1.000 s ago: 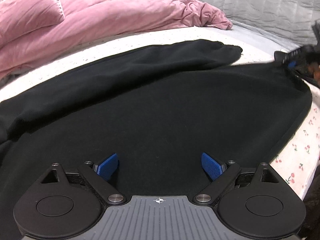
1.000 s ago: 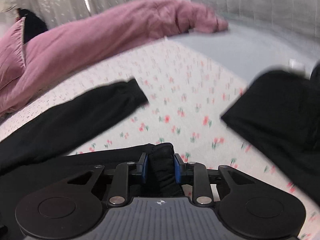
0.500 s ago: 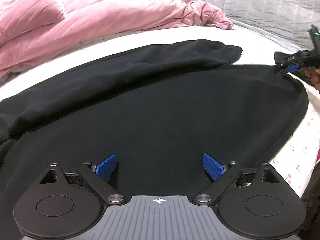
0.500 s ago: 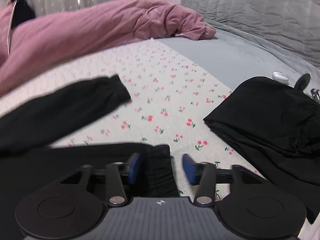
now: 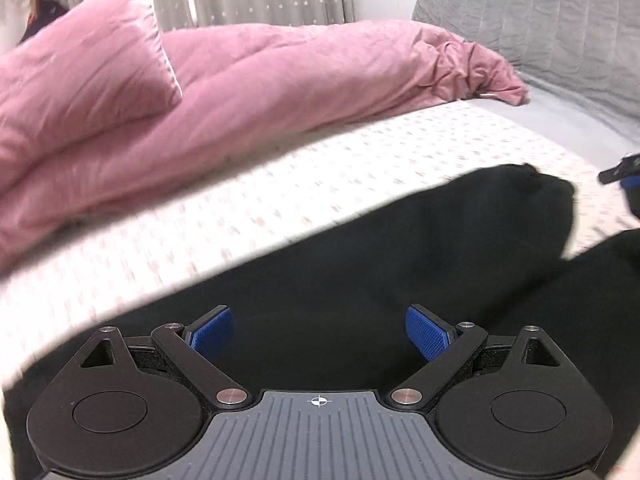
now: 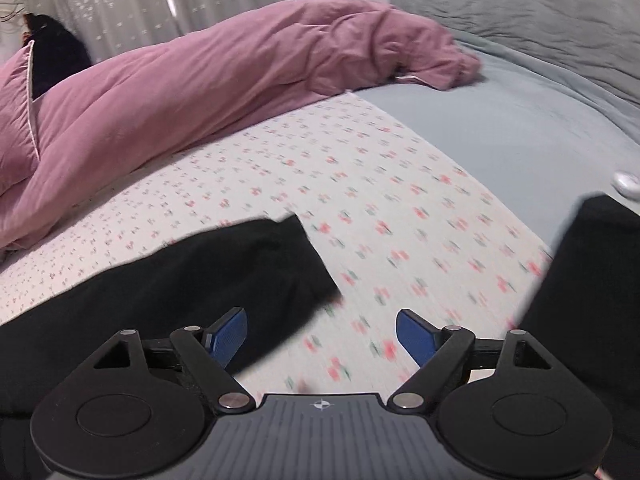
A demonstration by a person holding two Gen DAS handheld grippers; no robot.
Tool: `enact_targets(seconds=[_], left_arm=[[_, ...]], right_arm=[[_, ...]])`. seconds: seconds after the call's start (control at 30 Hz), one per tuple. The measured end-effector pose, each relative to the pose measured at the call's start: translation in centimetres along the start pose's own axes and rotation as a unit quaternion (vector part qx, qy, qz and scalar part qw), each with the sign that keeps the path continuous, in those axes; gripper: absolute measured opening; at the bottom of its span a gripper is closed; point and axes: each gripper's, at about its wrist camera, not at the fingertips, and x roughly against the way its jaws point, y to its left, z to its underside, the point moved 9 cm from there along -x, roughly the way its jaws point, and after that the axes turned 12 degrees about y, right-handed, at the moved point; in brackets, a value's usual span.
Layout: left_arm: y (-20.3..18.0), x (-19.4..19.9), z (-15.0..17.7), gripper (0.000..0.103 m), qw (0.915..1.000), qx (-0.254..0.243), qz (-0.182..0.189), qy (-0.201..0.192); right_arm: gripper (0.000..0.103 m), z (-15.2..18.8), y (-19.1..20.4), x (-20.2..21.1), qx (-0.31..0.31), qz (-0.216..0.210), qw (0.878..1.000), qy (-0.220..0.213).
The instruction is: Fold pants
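The black pants lie flat on the cherry-print bed sheet. My left gripper is open and empty, over the black cloth. In the right wrist view one pant leg ends at its cuff ahead and to the left. My right gripper is open and empty; its left finger is over the leg's edge and its right finger over the sheet. The right gripper's tip shows at the right edge of the left wrist view.
A pink duvet and pink pillow lie along the far side of the bed. A grey quilt covers the far right. Another pile of black clothing sits at the right. A small white object lies beyond it.
My right gripper has opened, let go of the pants' edge and moved up toward the leg cuff. My left gripper, still open, has moved forward and now looks toward the duvet.
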Motion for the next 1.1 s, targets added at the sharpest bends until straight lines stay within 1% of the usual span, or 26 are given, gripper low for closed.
enact_targets(seconds=[0.07, 0.1, 0.2, 0.27, 0.43, 0.5, 0.53, 0.57, 0.6, 0.63, 0.67, 0.7, 0.73, 0.77, 0.83, 0.87, 0.93, 0.97, 1.03, 1.1], left_arm=[[1.3, -1.9, -1.1, 0.095, 0.9998, -0.017, -0.014, -0.002], [2.0, -3.1, -1.4, 0.095, 0.9995, -0.025, -0.019, 0.003], [4.1, -7.0, -2.1, 0.095, 0.9985, -0.041, -0.022, 0.028], [5.6, -9.4, -2.3, 0.095, 0.9979, -0.042, -0.018, 0.045], [9.2, -13.7, -2.8, 0.094, 0.9968, -0.006, 0.009, 0.079], [10.3, -15.2, -2.8, 0.092, 0.9946, 0.008, 0.021, 0.101], [10.7, -15.9, -2.7, 0.092, 0.9924, 0.021, 0.034, 0.117], [10.9, -16.3, -2.5, 0.088, 0.9909, 0.031, 0.047, 0.123], [11.0, -16.5, -2.4, 0.087, 0.9894, 0.039, 0.063, 0.125], [11.0, -16.5, -2.4, 0.085, 0.9888, 0.041, 0.071, 0.124], [10.9, -16.4, -2.3, 0.076, 0.9887, 0.037, 0.078, 0.122], [10.7, -16.3, -2.2, 0.069, 0.9884, 0.033, 0.088, 0.119], [10.7, -16.1, -2.2, 0.055, 0.9882, 0.033, 0.095, 0.116], [10.7, -15.9, -2.3, 0.039, 0.9879, 0.036, 0.097, 0.115], [11.2, -15.7, -2.5, 0.019, 0.9862, 0.054, 0.107, 0.114], [11.3, -15.7, -2.5, 0.014, 0.9855, 0.062, 0.109, 0.114], [11.0, -15.4, -2.6, 0.004, 0.9892, 0.051, 0.089, 0.105], [10.8, -15.2, -2.6, 0.001, 0.9906, 0.047, 0.081, 0.099], [10.5, -14.9, -2.8, 0.000, 0.9935, 0.039, 0.064, 0.085], [10.3, -14.2, -3.0, 0.000, 0.9963, 0.033, 0.049, 0.062]], right_arm=[[0.084, -1.3, 0.2, -1.2, 0.006, -0.015, 1.000, 0.005], [0.084, -1.9, 0.2, -1.9, 0.008, -0.019, 1.000, 0.007], [0.084, -3.4, 0.4, -4.2, 0.014, -0.021, 1.000, 0.016], [0.084, -4.0, 0.6, -5.7, 0.020, -0.017, 0.999, 0.023], [0.084, -4.9, 0.8, -9.6, 0.035, -0.001, 0.999, 0.037], [0.084, -5.1, 0.8, -10.5, 0.036, 0.003, 0.999, 0.035], [0.085, -5.3, 0.8, -10.8, 0.039, 0.005, 0.999, 0.031], [0.085, -5.4, 1.0, -11.0, 0.045, 0.008, 0.999, 0.024], [0.082, -5.6, 1.1, -11.2, 0.050, 0.011, 0.999, 0.019], [0.077, -5.7, 1.3, -11.3, 0.055, 0.011, 0.998, 0.016], [0.074, -5.8, 1.6, -11.5, 0.063, 0.009, 0.998, 0.013], [0.067, -5.8, 2.0, -11.5, 0.071, 0.007, 0.997, 0.012], [0.053, -5.8, 2.3, -11.6, 0.078, 0.001, 0.997, 0.012], [0.045, -5.8, 2.7, -11.6, 0.082, -0.010, 0.997, 0.013], [0.033, -5.9, 2.7, -11.5, 0.079, 0.003, 0.997, 0.008], [0.031, -5.9, 2.6, -11.3, 0.077, 0.003, 0.997, 0.004], [0.026, -5.9, 2.2, -10.9, 0.067, 0.003, 0.998, -0.006], [0.026, -6.0, 2.1, -10.6, 0.064, 0.003, 0.998, -0.012], [0.024, -6.2, 1.9, -9.8, 0.064, 0.006, 0.997, -0.030], [0.023, -6.5, 2.0, -8.9, 0.070, 0.009, 0.996, -0.050]])
